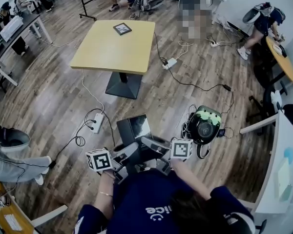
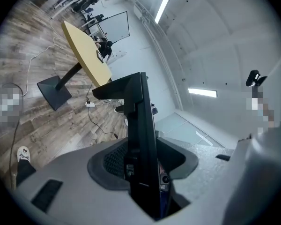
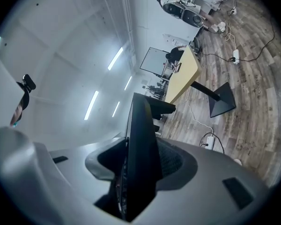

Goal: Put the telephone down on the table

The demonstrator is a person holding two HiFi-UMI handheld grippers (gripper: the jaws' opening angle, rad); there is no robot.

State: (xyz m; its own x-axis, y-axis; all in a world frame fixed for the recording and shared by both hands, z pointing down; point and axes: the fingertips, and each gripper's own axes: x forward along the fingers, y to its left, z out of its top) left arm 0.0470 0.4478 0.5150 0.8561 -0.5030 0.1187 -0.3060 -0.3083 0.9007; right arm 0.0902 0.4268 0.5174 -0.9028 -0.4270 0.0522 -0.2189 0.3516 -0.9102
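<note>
A flat black telephone hangs in front of me above the wooden floor, held from both sides. My left gripper is shut on its left edge and my right gripper is shut on its right edge. In the left gripper view the telephone stands edge-on between the grey jaws of the left gripper. The right gripper view shows the same: the telephone is clamped edge-on in the right gripper. The yellow square table stands further ahead on a black pedestal, apart from the telephone.
A small dark framed card lies on the table's far side. Cables and a power strip run over the floor. A black and green bag sits at my right. People sit around the room's edges. A white table is at the right.
</note>
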